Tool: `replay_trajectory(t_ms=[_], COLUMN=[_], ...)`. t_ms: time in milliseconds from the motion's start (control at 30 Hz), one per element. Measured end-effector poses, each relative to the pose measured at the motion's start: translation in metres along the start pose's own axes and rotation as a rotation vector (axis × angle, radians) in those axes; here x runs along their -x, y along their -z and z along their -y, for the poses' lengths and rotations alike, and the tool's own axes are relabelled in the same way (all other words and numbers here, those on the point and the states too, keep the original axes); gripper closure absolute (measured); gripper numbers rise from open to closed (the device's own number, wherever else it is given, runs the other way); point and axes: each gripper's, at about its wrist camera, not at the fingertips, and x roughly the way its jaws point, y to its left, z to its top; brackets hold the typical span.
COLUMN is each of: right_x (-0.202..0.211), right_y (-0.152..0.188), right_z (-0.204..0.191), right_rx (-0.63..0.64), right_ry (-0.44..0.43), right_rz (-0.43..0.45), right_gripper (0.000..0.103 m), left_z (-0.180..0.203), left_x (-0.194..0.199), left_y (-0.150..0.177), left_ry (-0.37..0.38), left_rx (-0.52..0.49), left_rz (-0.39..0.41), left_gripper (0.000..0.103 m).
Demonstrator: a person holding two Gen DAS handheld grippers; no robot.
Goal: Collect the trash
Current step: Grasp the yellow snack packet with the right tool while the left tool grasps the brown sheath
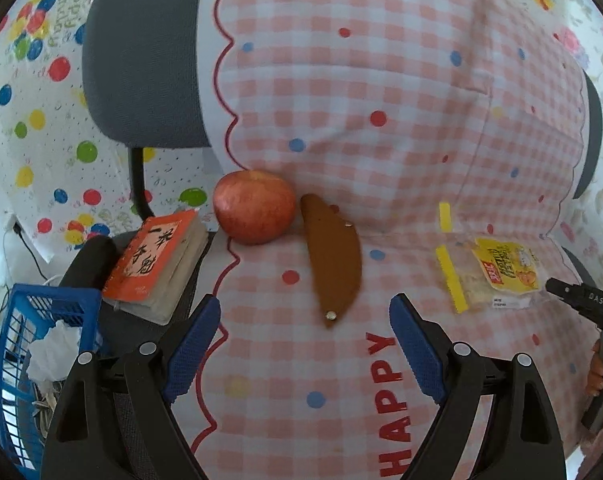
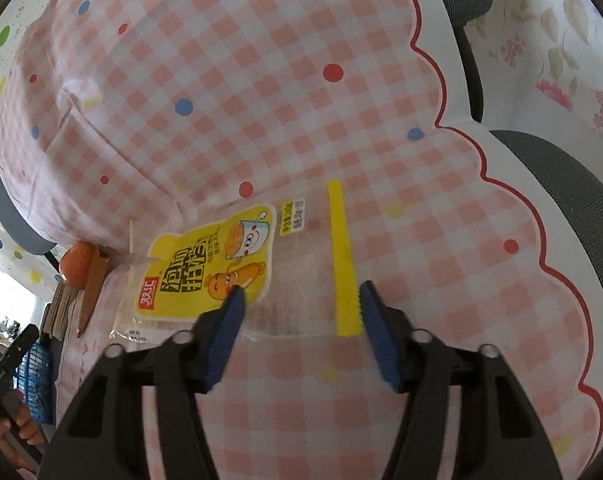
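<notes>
**A:** What's the surface like?

**B:** I'm over a seat draped in a pink-and-white checked cloth (image 1: pixel 401 92) with coloured dots and a red scalloped edge; it looks thin and creased. I'll place everything from the apple (image 1: pixel 254 207). Just to its right lies a brown curved sheath (image 1: pixel 333 264), leathery, with metal studs. Just to its left is an orange book (image 1: pixel 157 264), and below that a blue plastic basket (image 1: pixel 49 320) holding crumpled white paper.

**B:** The trash is the empty snack wrapper (image 2: pixel 209 272), well to the right of the apple: flat, clear, crinkly film with a yellow label and a yellow serrated strip.

**A:** And your tools?

**B:** My right gripper (image 2: pixel 301 304) is partly spread, straddling the wrapper's near edge, pads not pressing it. My left gripper (image 1: pixel 305 312) is spread wide, empty, below the sheath.

**A:** Next?

**B:** I'd judge I'm at the pickup. The film lies flat, so I need to come low and pinch an edge, then carry it to the basket.
</notes>
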Motion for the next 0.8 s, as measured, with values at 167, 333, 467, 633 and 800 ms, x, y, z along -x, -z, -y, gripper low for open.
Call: replay_trajectory(t_ms=[167,333,467,633,800], right_x=[0.016,0.070,0.120,0.146,0.155], right_y=[-0.002,-0.004,0.000,0.003,0.013], right_z=[-0.008,-0.024,-0.039,-0.046,-0.054], right_rx=[0.006,0.085,0.164,0.197,0.225], right_ry=[-0.065,-0.010,0.106,0.112,0.103], right_rz=[0.069,0.249,0.416,0.465,0.459], right_gripper=[0.095,0.099,0.099,0.099,0.099], left_z=[0.020,0.032,0.040,0.034,0.034], left_x=[-0.020,-0.052,-0.074,-0.100,-0.127], left_y=[-0.004,-0.015,-0.018,-0.030,-0.050], left_ry=[0.008,-0.010,-0.030,-0.040,-0.060], left_rx=[-0.050,-0.048,-0.065,-0.017,0.004], left_rz=[-0.028,-0.074,-0.110,-0.132,-0.165], left_gripper=[0.017,0.028,0.032,0.029,0.029])
